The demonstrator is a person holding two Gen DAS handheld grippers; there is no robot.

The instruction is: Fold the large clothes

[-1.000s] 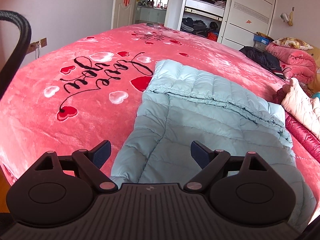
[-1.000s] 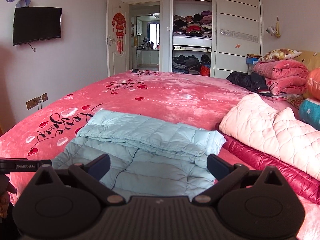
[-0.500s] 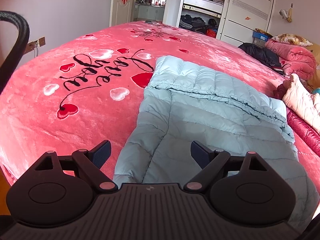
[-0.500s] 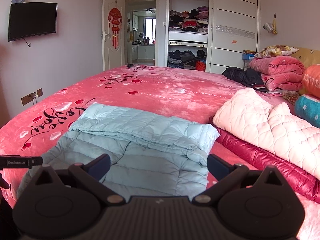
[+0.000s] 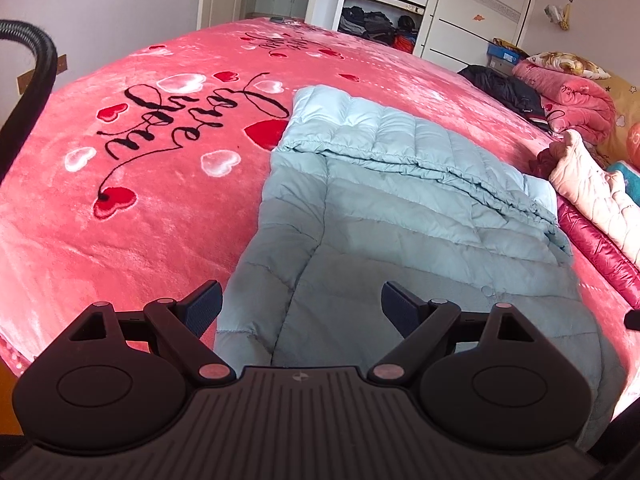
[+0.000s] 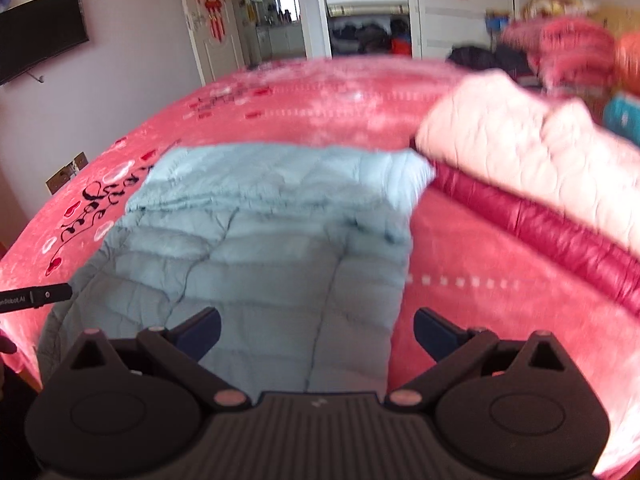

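The pale blue down jacket fills centre frame on the pink bedspread — puffy, light, slippery; likely best pinched at its near hem corners. Left gripper and right gripper gape, empty.

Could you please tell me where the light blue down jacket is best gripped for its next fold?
Probably the near hem of the light blue down jacket: it lies flat, far end already folded over. Left gripper takes the near left corner, right gripper the near right edge, from above.

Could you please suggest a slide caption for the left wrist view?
Open left gripper poised above a partly folded light blue down jacket on a pink heart-print blanket.
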